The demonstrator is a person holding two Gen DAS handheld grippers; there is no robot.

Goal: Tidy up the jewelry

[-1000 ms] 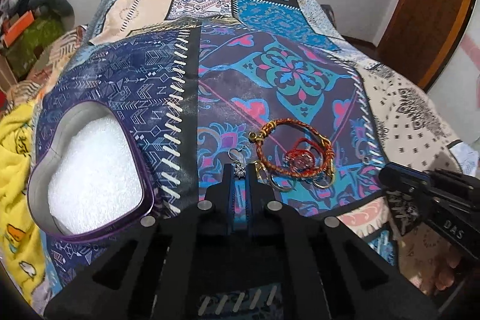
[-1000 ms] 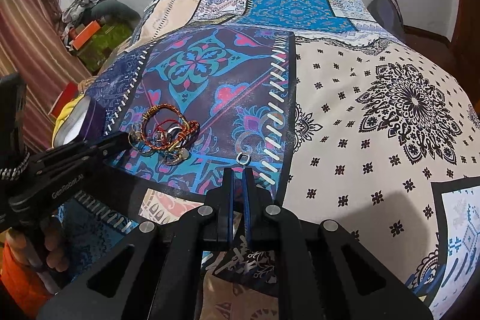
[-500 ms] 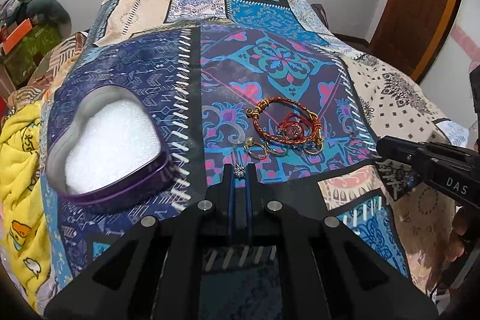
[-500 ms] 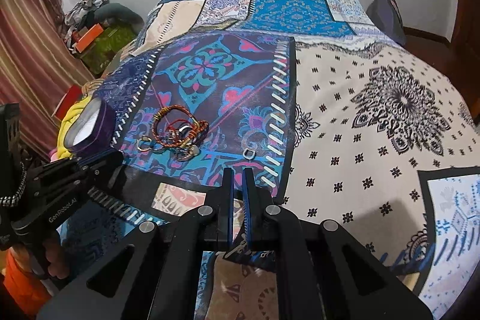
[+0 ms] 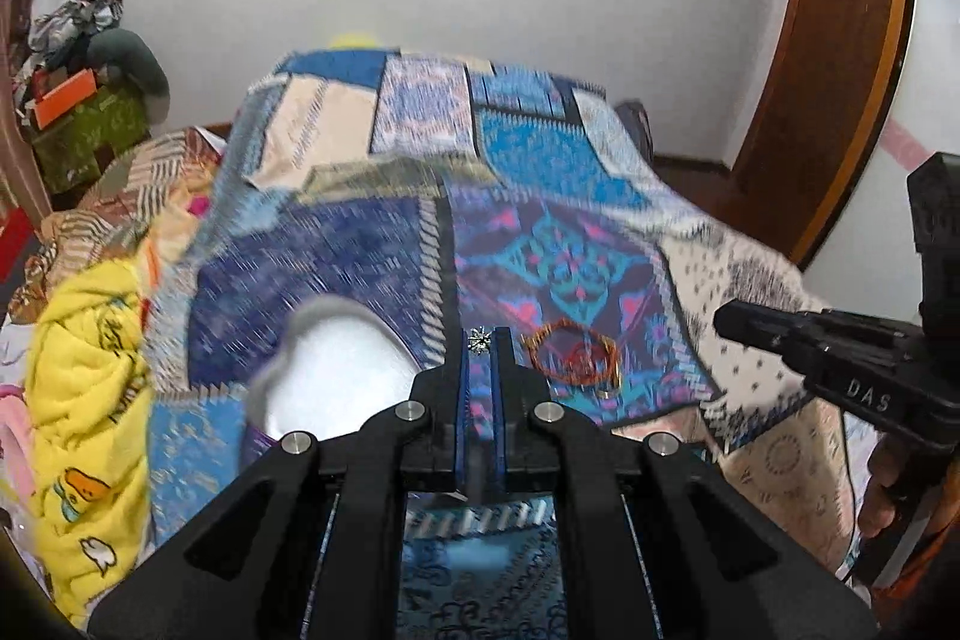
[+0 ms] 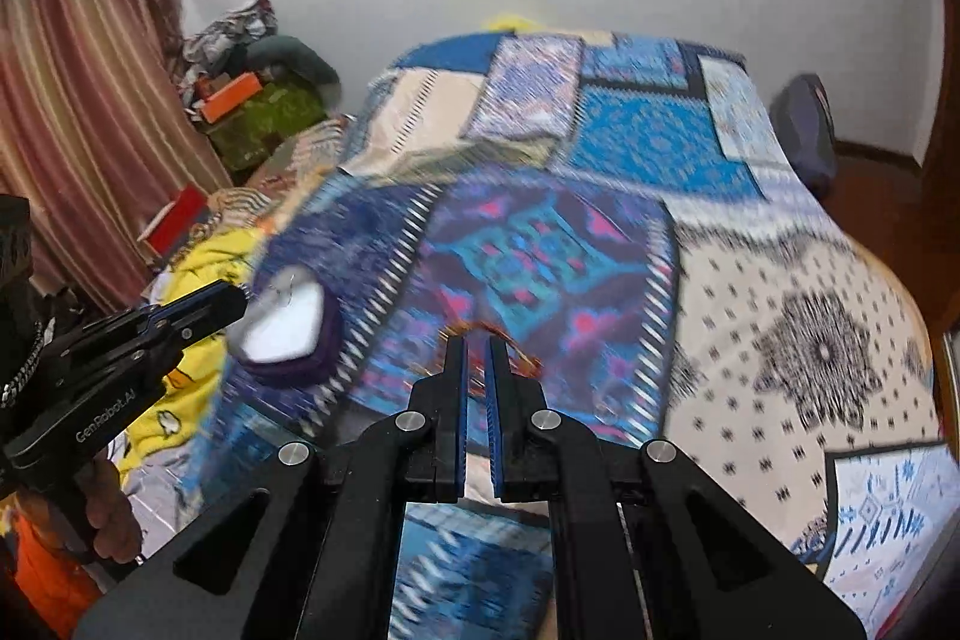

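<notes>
While blur smears the patchwork bedspread (image 5: 372,280) | left hand-held gripper (image 5: 480,340) pinches star charm (image 5: 479,338) | right hand-held gripper (image 6: 475,340) pressed together.

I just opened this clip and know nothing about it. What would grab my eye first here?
The blue, pink and cream patchwork bedspread fills both views. On it a heart-shaped purple tin with white padding sits left of a red-and-gold bracelet pile. The shut left gripper pinches a tiny sparkly silver star-shaped piece at its tips.
</notes>
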